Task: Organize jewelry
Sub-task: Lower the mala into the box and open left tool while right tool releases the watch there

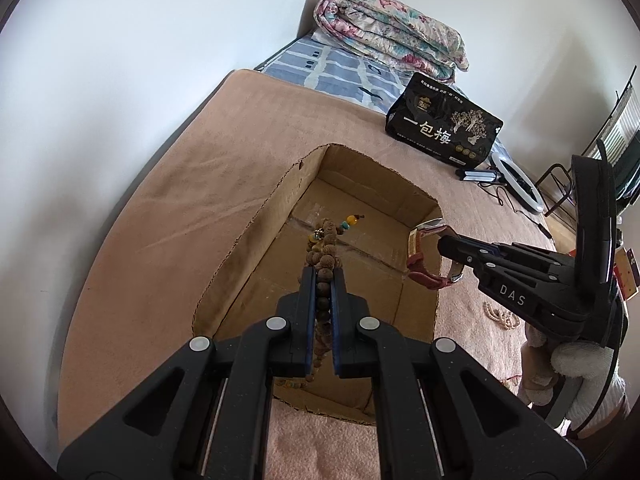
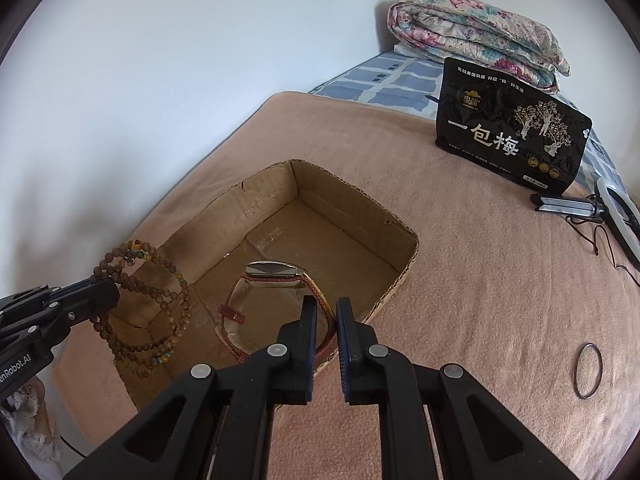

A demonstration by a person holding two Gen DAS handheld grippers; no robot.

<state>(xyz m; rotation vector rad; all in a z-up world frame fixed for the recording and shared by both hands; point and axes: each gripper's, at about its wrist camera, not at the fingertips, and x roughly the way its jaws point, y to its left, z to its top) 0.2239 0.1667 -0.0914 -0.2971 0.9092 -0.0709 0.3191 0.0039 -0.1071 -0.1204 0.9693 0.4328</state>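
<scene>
Carrying two pieces of jewelry over the cardboard box looks like the step in hand, with both pieces held in the air above its open top and neither yet set down. The left gripper has its jaws pressed in on a long string of brown wooden beads, which loops up past the fingertips and also hangs down behind them; from the right wrist camera the same beads dangle in several loops over the near left corner of the box. The right gripper pinches the red strap of a wristwatch, jaws nearly together around the band, so the watch face stands up ahead of the fingers and the loose strap end droops toward the box floor. The box sits on a pink blanket and its floor looks bare. My reading is that the next move calls for lowering each piece nearer the floor, then easing the jaws apart so the beads pool without snagging on the wall and the watch lands flat. Both tools point forward and tilt downward into the box, the left from the near side, the right coming in from the right edge. A thin dark ring lies on the blanket well to the right, likely still to be gathered
</scene>
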